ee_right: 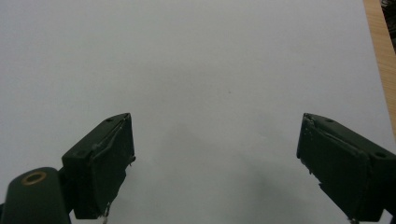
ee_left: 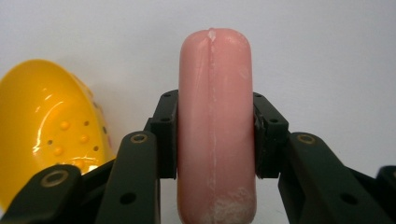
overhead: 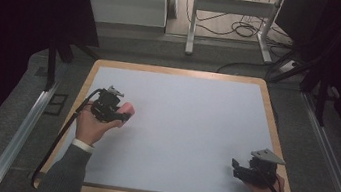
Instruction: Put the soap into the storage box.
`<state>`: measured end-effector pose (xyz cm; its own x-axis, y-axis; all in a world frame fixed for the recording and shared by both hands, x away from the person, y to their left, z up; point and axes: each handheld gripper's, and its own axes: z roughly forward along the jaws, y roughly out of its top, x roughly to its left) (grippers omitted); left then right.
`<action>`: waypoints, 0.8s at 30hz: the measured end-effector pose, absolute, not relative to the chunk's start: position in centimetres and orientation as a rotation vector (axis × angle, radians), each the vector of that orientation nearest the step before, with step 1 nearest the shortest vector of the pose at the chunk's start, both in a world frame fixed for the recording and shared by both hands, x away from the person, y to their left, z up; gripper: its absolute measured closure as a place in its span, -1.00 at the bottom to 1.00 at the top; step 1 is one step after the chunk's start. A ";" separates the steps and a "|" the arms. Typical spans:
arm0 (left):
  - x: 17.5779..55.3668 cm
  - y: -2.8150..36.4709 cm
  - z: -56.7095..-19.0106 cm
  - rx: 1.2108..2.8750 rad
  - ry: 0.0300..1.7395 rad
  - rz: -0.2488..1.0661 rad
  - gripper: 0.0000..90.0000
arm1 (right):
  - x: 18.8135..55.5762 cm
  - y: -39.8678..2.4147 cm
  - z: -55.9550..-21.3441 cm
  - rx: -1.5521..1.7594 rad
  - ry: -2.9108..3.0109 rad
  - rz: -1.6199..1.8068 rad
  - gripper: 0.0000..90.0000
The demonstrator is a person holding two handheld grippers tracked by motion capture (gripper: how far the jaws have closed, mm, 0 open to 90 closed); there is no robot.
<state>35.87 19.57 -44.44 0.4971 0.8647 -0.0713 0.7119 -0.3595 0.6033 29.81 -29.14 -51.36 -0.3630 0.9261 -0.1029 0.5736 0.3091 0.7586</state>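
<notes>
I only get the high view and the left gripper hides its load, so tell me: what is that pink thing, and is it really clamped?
Observer: The left gripper view shows a pink sausage-shaped piece with a seam down its middle, and both pads of the left gripper press on its sides.
Operator: Anything else close to it?
Observer: A yellow perforated scoop-like piece sits just beside the jaws in that view.
Operator: And the right gripper?
Observer: The right gripper has its jaws wide apart over the bare white table mat, with nothing between them.
</notes>
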 end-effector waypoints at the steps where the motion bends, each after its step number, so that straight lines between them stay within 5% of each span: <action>1: 35.9 19.7 -44.4 2.170 1.291 0.348 0.34 | 29.8 -29.1 -51.4 1.324 2.044 0.861 -0.76; 24: 36.5 22.7 -43.7 2.110 1.368 0.364 0.34 | 29.9 -29.0 -51.5 1.322 2.056 0.853 -0.76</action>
<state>36.48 22.72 -43.71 0.4338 0.8968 -0.0872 0.7348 -0.2962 0.6102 29.87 -29.01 -51.53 -0.3685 0.9236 -0.1057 0.5777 0.3165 0.7524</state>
